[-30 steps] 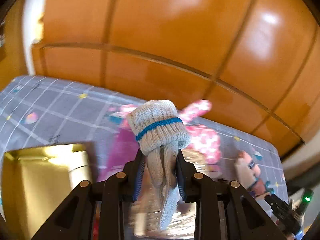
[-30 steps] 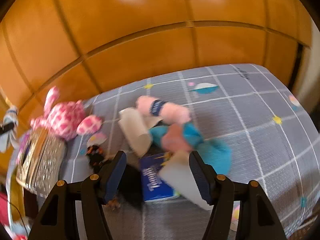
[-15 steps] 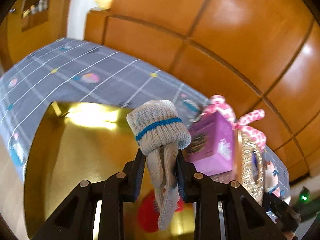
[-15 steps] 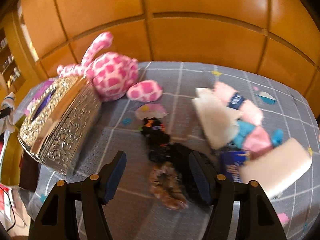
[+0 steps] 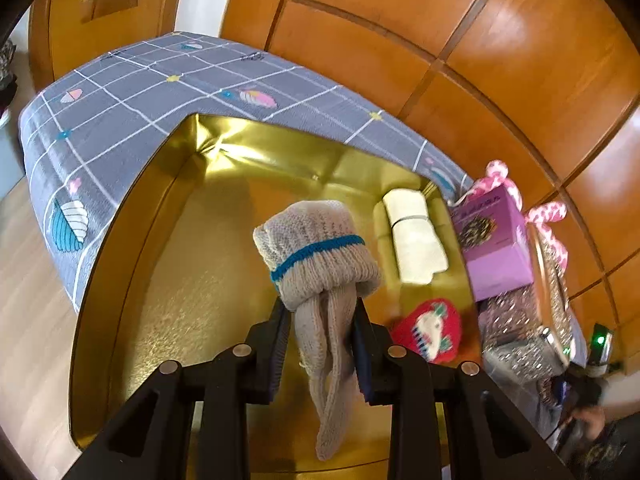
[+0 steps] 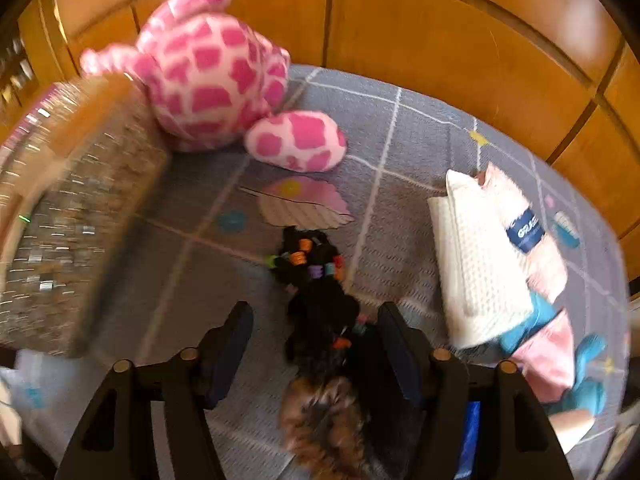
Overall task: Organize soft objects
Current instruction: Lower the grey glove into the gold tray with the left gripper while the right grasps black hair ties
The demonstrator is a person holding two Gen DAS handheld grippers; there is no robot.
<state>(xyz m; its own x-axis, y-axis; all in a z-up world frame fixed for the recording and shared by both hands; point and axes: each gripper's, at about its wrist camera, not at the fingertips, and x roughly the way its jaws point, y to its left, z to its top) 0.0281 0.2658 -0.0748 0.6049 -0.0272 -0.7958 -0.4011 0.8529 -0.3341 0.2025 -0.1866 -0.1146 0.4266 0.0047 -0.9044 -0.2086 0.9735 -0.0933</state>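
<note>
My left gripper [image 5: 320, 332] is shut on a beige knitted glove with a blue band [image 5: 316, 252] and holds it above a gold box [image 5: 192, 264]. Inside the box lie a cream rolled cloth [image 5: 416, 236] and a red pouch [image 5: 430, 330]. My right gripper [image 6: 316, 344] is open above a black bundle of hair ties with coloured beads [image 6: 316, 280], which lies between its fingers on the grey checked bedsheet [image 6: 400, 152]. A brown furry scrunchie [image 6: 320, 420] lies just below it.
A pink spotted plush [image 6: 208, 72] and a glittery silver box [image 6: 72, 216] are at the left in the right wrist view. White and pink rolled towels [image 6: 480, 260] lie at the right. A purple box [image 5: 496, 244] stands by the gold box. A wooden headboard [image 5: 480, 60] lies behind.
My left gripper has swung left with the glove, from over the plush to over the gold box. My right gripper has moved left and down onto the black hair ties.
</note>
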